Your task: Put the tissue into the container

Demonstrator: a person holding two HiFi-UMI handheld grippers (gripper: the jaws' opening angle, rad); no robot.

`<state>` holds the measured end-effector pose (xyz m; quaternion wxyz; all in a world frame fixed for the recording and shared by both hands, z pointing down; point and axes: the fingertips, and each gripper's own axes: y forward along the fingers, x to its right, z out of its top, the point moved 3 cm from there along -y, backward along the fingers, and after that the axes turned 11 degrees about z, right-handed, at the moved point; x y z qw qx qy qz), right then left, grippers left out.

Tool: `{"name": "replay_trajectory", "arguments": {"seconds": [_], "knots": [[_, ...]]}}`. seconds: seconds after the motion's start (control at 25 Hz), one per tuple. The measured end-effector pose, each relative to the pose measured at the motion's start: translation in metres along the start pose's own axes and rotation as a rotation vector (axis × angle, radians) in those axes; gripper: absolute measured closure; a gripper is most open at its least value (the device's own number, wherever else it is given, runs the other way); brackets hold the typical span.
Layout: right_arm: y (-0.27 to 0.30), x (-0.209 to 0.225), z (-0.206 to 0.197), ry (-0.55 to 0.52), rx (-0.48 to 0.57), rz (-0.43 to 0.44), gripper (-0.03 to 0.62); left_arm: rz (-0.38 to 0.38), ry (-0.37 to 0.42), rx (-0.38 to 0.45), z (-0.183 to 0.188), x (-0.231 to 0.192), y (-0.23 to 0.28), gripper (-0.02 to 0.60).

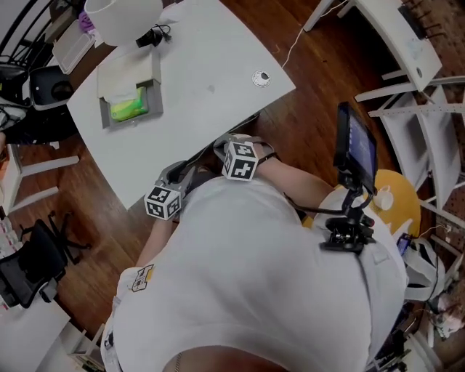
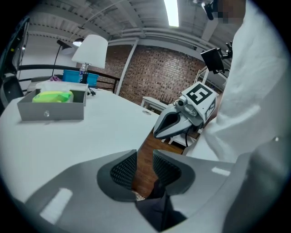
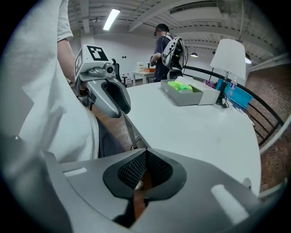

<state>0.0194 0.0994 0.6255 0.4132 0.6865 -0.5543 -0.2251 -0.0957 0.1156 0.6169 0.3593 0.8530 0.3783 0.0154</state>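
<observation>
A grey container [image 1: 106, 116] stands at the far left of the white table [image 1: 196, 94] with a bright green pack [image 1: 129, 109] inside it. The same container [image 2: 51, 110] [image 3: 181, 98] lies far ahead of both grippers. I cannot make out a loose tissue. Both grippers are held close to the person's body at the table's near edge. My left gripper [image 2: 144, 157] [image 1: 173, 176] is open by a narrow gap with nothing in it. My right gripper [image 3: 146, 157] [image 1: 231, 143] is shut and empty. Each gripper sees the other one [image 2: 175, 122] [image 3: 109, 98] beside it.
A white lamp [image 1: 120, 18] and a blue box [image 3: 236, 93] stand behind the container. A small round object [image 1: 261, 78] lies near the table's right corner. A screen on a mount [image 1: 354, 149] is at the person's right. Another person [image 3: 163, 50] stands far off.
</observation>
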Motion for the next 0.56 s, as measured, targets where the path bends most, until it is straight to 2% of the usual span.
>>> {"name": "replay_trajectory", "arguments": {"seconds": [0.24, 0.56], "knots": [[-0.017, 0.006, 0.013, 0.028, 0.005, -0.054, 0.594, -0.086, 0.091, -0.024, 0.014, 0.006, -0.001, 0.492], [-0.007, 0.014, 0.033, 0.024, -0.001, -0.081, 0.594, -0.119, 0.106, -0.011, 0.018, -0.006, -0.004, 0.492]]}}
